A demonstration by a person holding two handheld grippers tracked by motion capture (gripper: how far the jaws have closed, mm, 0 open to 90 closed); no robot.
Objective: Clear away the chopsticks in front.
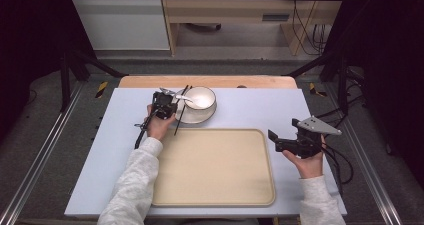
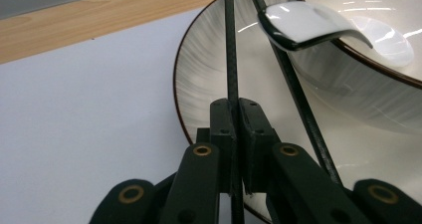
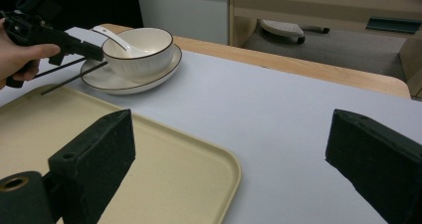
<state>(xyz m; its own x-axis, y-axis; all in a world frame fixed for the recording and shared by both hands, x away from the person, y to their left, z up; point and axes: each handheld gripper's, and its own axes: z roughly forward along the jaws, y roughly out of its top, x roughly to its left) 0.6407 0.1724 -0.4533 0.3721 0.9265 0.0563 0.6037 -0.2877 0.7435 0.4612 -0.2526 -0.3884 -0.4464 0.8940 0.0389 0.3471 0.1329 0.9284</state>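
Jaws of the left gripper are seen clamped on one black chopstick, gripped partway along its length; jaws of the right gripper stand wide apart with nothing between them. From the high view, the left gripper is placed at about 11 o'clock of the beige tray, at the left edge of the plate that carries the white bowl and spoon. The right gripper is held idle at 3 o'clock of the tray. A second chopstick lies across the plate rim just beside the gripped one, apart from the pads. The step is judged to be lifting the single chopstick. A straight rise is advised, so that the neighbouring chopstick and spoon handle are not dragged; the thin stick may pivot in the pads if tilted.
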